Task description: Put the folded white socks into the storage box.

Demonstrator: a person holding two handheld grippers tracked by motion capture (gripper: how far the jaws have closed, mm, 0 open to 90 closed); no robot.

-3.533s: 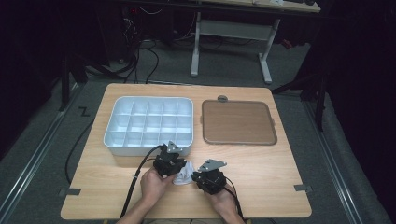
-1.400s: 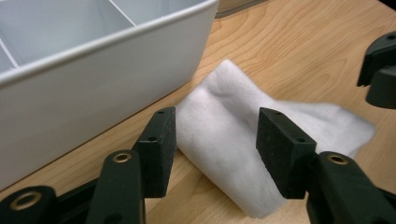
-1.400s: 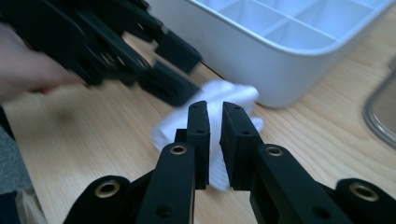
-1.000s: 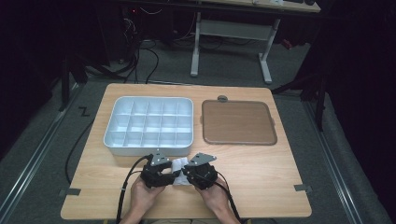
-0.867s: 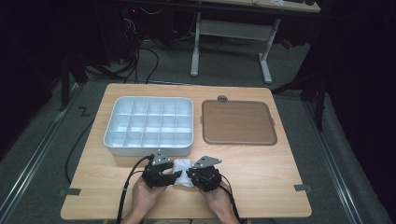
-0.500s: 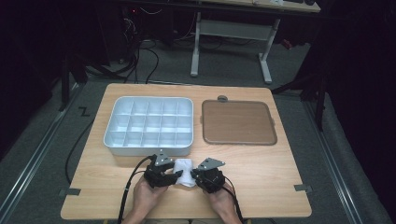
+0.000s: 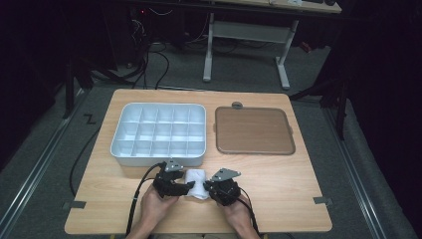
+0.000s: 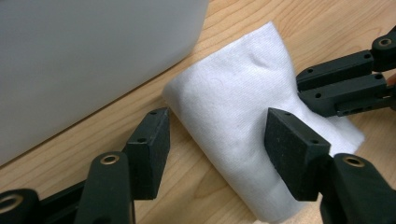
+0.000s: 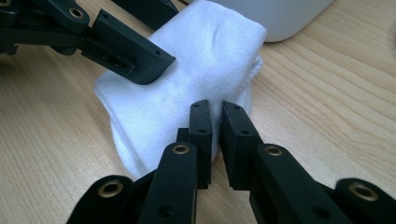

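A folded white cloth (image 7: 196, 183) lies on the wooden table just in front of the compartment tray. My left gripper (image 7: 187, 185) is at its left end and my right gripper (image 7: 207, 188) at its right end. In the left gripper view the left gripper (image 8: 217, 123) is open and its jaws have just been opening. One jaw is on the table beside the cloth (image 8: 233, 107), the other over it, and neither presses on it. In the right gripper view the right gripper (image 9: 216, 106) is shut on the near edge of the cloth (image 9: 205, 51).
A white compartment tray (image 7: 159, 160) stands close behind the grippers, and its wall (image 8: 93, 56) is right beside the left jaws. A brown flat tray (image 7: 254, 130) lies at the back right. Bare table stretches to the right of the hands, and its front edge is near the wrists.
The two grippers were close together over the cloth. The right one has drawn a little to the right, and the white cloth now shows between them. The left hand has stayed put.
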